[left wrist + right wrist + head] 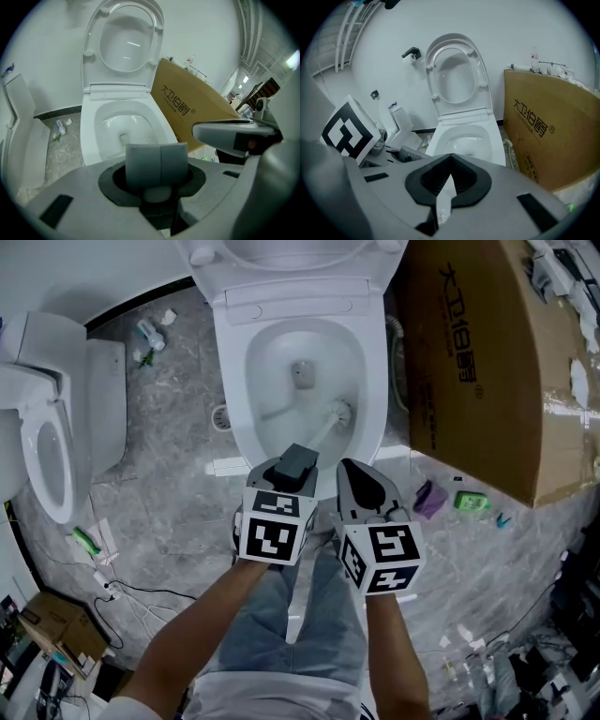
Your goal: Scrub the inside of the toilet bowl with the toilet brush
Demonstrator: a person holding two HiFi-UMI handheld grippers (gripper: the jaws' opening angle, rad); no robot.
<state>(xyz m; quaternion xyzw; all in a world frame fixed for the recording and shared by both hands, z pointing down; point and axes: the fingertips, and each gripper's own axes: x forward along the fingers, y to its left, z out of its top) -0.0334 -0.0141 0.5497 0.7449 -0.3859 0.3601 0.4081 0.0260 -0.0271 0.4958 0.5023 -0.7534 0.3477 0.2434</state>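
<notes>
While the person is standing over the white ceramic toilet bowl [232, 399] at the top centre of the head view, the left gripper [293, 465] is gripping the white-handled toilet brush [321, 434]. Its grey jaws are pressing together on the handle. The left gripper view is showing the two pads meeting, with a pale rounded piece of the handle just beneath them. The handle is slanting up and to the right from those jaws. The bristled head [343, 413] is lying inside the bowl, low on the right side of its inner wall, to the right of the drain opening [301, 373].

The right gripper [356, 479] is hovering just beside the left one, to its right and below the bowl's front rim. Its black-lined jaws are drawn together (only a thin pale sliver is showing through the gap in the right gripper view), and they are sitting apart from the brush.

The oval white lid [291, 251] is standing raised at the top edge. A large brown cardboard box with black print [478, 343] is leaning just beside the bowl at the right of the frame. A second white toilet [47, 442] is sitting on the grey marbled floor [159, 493] at the left edge. A small purple item [429, 498] and a green item [472, 501] are lying on the floor near the box's lower edge. The person's legs in light blue jeans [281, 634] are filling the bottom centre.
</notes>
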